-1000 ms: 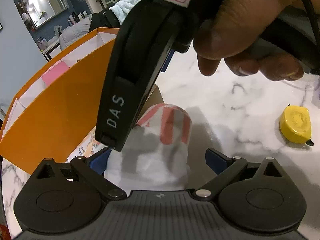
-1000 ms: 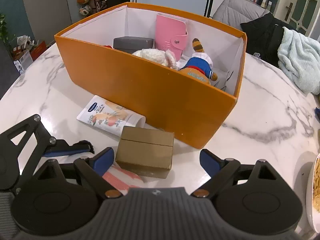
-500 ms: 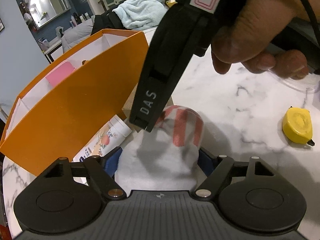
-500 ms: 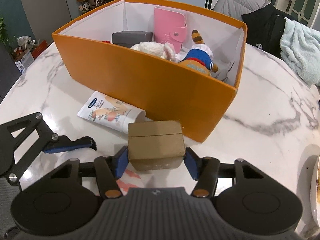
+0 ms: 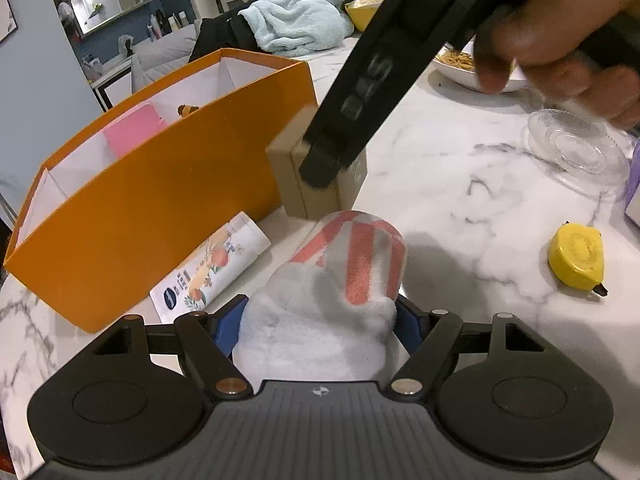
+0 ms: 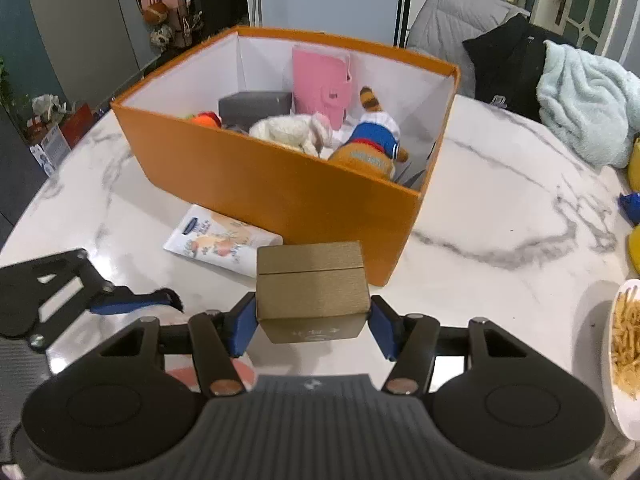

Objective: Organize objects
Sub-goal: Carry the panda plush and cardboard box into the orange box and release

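Note:
My left gripper (image 5: 318, 326) is shut on a white sock with red stripes (image 5: 340, 280), held low over the marble table. My right gripper (image 6: 312, 326) is shut on a small tan box (image 6: 312, 292) and holds it lifted in front of the orange box (image 6: 280, 184). The tan box also shows in the left wrist view (image 5: 320, 188), beside the orange box (image 5: 160, 200). A printed cream tube (image 5: 212, 268) lies on the table against the orange box's front wall; it also shows in the right wrist view (image 6: 220, 240).
The orange box holds a pink wallet (image 6: 320, 80), a grey case (image 6: 252, 106), a white plush (image 6: 292, 132) and a plush in blue (image 6: 372, 144). A yellow tape measure (image 5: 576, 260), a glass dish (image 5: 572, 144) and a snack bowl (image 6: 624, 356) are on the table.
My right gripper closed on the tan box and lifted it off the table. My left gripper closed on the sock and drew back a little with it.

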`<state>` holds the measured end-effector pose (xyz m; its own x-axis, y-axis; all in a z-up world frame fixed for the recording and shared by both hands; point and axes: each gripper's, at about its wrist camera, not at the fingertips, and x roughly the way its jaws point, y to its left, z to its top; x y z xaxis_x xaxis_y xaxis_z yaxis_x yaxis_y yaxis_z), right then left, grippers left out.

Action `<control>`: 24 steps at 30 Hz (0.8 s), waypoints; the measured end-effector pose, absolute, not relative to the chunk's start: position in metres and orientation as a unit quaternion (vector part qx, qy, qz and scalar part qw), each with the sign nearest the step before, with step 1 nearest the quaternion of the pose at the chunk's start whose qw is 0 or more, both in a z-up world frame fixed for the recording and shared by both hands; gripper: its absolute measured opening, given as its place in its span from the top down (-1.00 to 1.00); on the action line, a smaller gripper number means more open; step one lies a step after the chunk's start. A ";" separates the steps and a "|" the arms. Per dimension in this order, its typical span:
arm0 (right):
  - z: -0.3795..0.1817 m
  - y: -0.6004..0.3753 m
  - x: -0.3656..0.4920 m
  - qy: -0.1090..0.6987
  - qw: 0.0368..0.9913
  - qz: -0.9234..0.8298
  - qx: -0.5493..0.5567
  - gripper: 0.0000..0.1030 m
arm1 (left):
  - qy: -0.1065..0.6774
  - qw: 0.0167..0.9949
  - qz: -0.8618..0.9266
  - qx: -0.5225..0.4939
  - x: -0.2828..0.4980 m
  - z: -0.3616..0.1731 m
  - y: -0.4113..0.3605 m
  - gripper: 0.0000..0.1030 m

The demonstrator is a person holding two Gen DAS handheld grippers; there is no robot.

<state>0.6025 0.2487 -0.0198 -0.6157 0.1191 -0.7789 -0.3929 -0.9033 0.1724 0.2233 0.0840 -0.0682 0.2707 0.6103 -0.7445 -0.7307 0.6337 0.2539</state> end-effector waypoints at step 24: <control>0.031 0.252 0.637 0.150 0.118 0.917 -0.349 -0.18 | 0.337 0.802 0.481 -0.110 0.202 0.002 0.079 -0.69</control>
